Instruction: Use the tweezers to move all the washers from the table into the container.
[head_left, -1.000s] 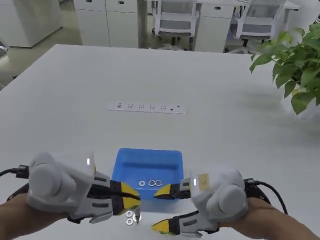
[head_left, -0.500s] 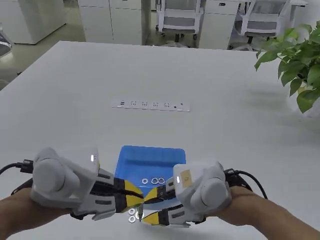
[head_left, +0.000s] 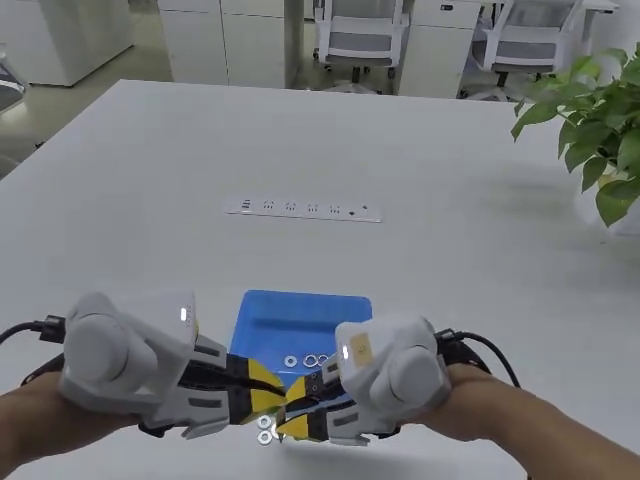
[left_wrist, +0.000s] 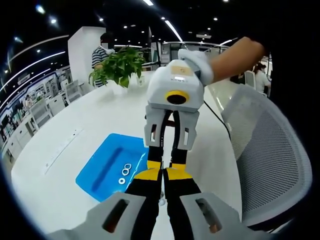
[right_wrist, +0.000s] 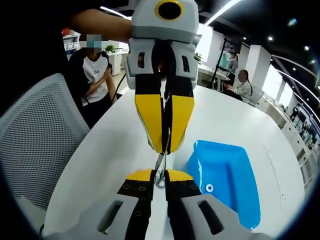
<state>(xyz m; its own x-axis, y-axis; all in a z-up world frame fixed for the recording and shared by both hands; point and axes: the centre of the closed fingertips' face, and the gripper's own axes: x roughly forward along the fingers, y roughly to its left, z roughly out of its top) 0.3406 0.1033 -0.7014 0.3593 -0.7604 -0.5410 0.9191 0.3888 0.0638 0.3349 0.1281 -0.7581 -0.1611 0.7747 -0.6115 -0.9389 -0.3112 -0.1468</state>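
Tip to tip, the left tool (head_left: 268, 390) and right tool (head_left: 294, 408) each pinch the thin tweezers (right_wrist: 159, 171), jaws narrow; blue container (head_left: 300, 312) at their twelve o'clock.

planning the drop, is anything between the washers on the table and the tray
Nothing visible. The loose washers lie by the near side of the tray, so only its wall needs clearing. The left gripper and right gripper meet on the tweezers by them.

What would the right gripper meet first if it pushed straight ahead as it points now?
The left gripper: its yellow jaws face the right gripper tip to tip, both pinching the tweezers. Hardly any gap shows, though depth is unclear.
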